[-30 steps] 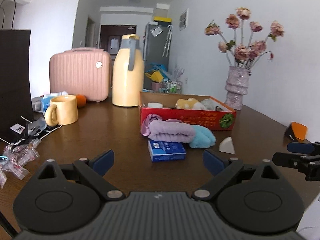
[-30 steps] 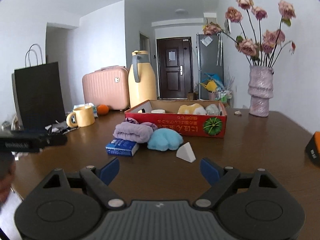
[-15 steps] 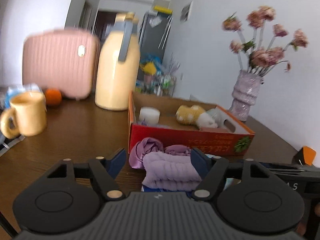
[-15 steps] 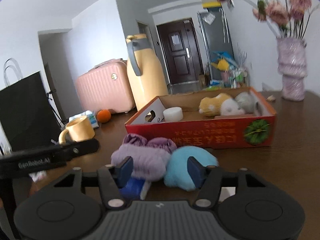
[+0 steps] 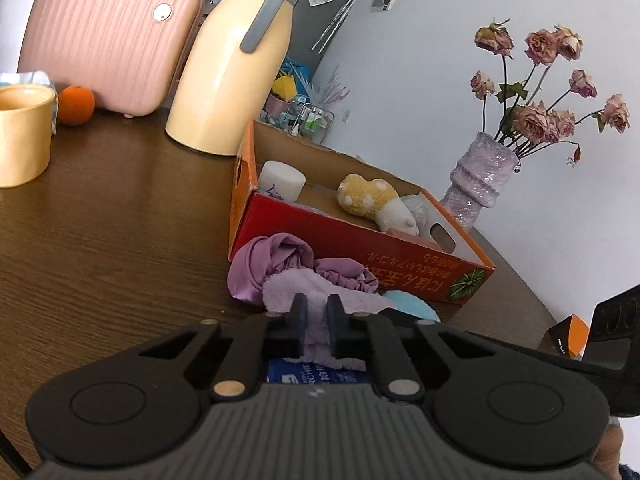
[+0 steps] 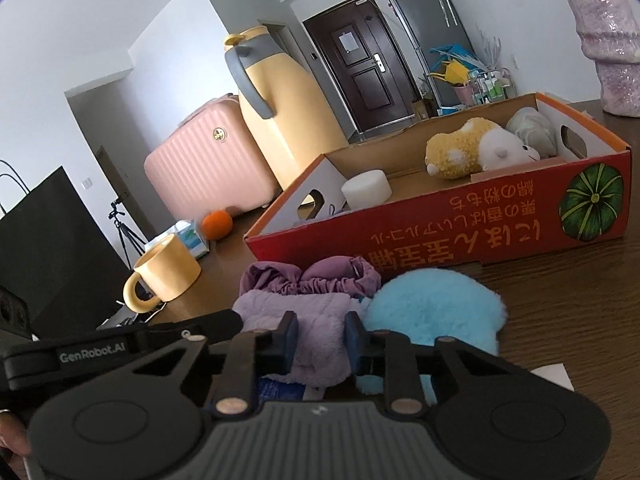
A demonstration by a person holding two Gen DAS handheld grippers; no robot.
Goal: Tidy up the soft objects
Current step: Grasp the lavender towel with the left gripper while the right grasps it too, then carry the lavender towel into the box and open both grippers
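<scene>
my left tool (image 5: 317, 318) is pinched tight on the lilac fleece towel (image 5: 320, 292), which lies on the table (image 5: 100, 240) in front of the red box (image 5: 360, 248). my right tool (image 6: 318, 338) is closing on the same towel's other end, pads seemingly pressing it, just beside the blue plush (image 6: 436, 312). a blue packet (image 5: 316, 374) lies underneath the towel.

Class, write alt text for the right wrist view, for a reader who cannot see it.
The right gripper is closing on a fluffy lilac cloth on a dark wooden table, with a blue plush touching its right side. Behind stands a red cardboard box holding a yellow plush toy.
</scene>
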